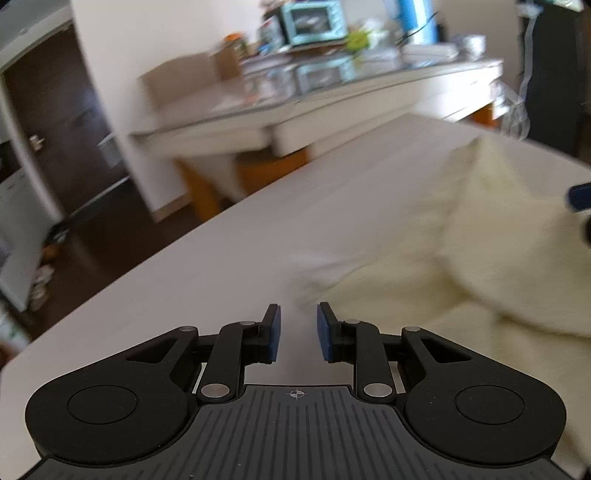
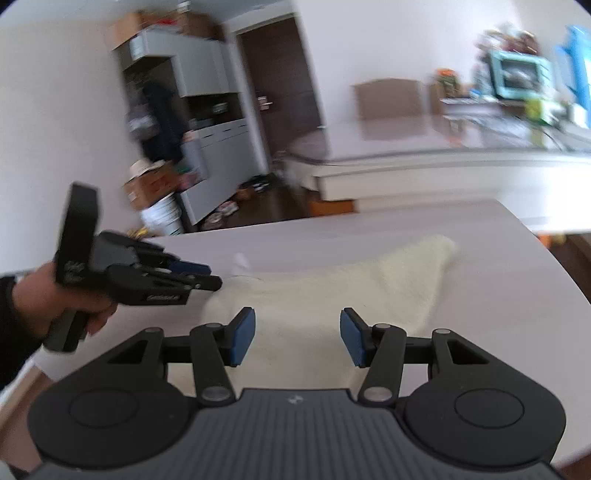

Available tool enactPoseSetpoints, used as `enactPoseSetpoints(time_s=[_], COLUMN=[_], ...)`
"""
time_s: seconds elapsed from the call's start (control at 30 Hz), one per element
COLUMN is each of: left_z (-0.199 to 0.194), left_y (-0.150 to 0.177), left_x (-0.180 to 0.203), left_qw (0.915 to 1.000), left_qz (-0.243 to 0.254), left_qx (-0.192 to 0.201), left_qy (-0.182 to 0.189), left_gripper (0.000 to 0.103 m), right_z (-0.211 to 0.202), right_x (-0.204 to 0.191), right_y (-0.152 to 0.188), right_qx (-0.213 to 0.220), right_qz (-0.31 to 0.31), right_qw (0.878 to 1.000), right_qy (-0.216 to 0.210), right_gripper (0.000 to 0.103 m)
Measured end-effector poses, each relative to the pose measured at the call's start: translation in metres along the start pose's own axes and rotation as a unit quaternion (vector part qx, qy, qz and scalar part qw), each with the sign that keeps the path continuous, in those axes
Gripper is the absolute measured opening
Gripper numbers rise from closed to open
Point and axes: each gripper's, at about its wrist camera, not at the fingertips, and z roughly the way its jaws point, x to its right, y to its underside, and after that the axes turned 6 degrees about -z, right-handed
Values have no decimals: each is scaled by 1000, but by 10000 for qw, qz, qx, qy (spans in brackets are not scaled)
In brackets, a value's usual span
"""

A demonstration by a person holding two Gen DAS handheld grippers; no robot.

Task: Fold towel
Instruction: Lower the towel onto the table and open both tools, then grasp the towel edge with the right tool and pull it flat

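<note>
- Cream fluffy towel lies crumpled on the white table, its near edge hidden behind the right gripper (jaws wide, empty).
- Left gripper: narrow gap, nothing between; towel corner blurred.

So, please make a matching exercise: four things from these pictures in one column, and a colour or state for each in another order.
Things:
1. towel
2. left gripper
3. right gripper
4. small oven

States:
a. turquoise, on the far counter
b. cream, lying on the white table
c. jaws narrowly apart, nothing between
d. jaws wide apart, above the cloth

Pairs: 1-b, 2-c, 3-d, 4-a
</note>
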Motion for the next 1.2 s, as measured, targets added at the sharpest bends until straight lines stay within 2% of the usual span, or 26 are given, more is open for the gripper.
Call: enactPoseSetpoints(time_s=[0.07,0.17,0.3,0.37,0.4,0.5,0.67,0.93,1.03,1.1,1.2], left_z=[-3,-20,-31,-33,-33,-30,-15,-26,-25,-22,-14], left_y=[1,2,5,5,4,1,-5,-16,-20,-21,-19], left_x=[-15,-24,-16,-10,-7,5,25,21,19,25,47], left_qw=[9997,9980,9968,9961,9957,9941,9920,9870,9838,9846,9885], left_qz=[-246,-577,-592,-565,-559,-486,-412,-781,-923,-818,-337], left_qx=[35,258,391,415,423,443,508,769,678,573,358], left_qy=[-56,87,374,535,603,857,1078,1177,1381,1432,1427], left_gripper=[25,25,25,25,25,27,30,35,35,35,35], right_z=[21,42,77,84,85,74,49,28,23,21,16], right_x=[-14,-26,-45,-45,-44,-35,-15,-3,-5,-7,-7], right_y=[-10,-18,-18,-16,-15,-15,-17,-15,-14,-13,-12], right_qx=[-111,-314,-699,-787,-809,-687,-566,-418,-336,-329,-235], right_qz=[-338,-656,-1122,-1144,-1095,-890,-480,-156,-175,-224,-177], right_qw=[9993,9973,9912,9901,9904,9931,9970,9989,9991,9990,9993], right_qy=[-100,-114,44,190,233,319,199,154,173,181,223], right_gripper=[54,54,54,38,21,14,14,14,13,13,13])
